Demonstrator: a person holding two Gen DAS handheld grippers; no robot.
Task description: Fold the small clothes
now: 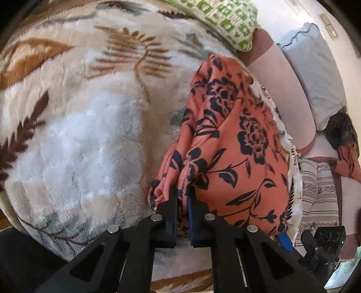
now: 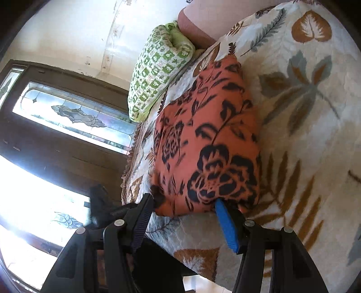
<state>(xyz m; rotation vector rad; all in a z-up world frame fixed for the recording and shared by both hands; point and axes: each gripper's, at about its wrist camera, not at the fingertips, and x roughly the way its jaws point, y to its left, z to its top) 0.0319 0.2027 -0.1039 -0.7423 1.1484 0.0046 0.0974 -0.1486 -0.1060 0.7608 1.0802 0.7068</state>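
An orange garment with a dark floral print [image 1: 234, 139] lies bunched on a fluffy leaf-patterned blanket [image 1: 85, 135]. My left gripper [image 1: 183, 198] is shut on a gathered edge of the garment at its near end. In the right wrist view the same garment [image 2: 203, 146] lies on the blanket [image 2: 304, 135]. My right gripper [image 2: 185, 207] is open, its fingers spread on either side of the garment's near edge, the blue pad [image 2: 226, 225] touching the cloth.
A green and white patterned pillow [image 2: 158, 67] lies at the far end of the bed, also in the left wrist view [image 1: 225, 20]. A pink headboard [image 1: 282, 90], grey pillow [image 1: 315, 74] and striped cloth [image 1: 318, 193] are at the right. A stained-glass door [image 2: 67, 112] stands beyond the bed edge.
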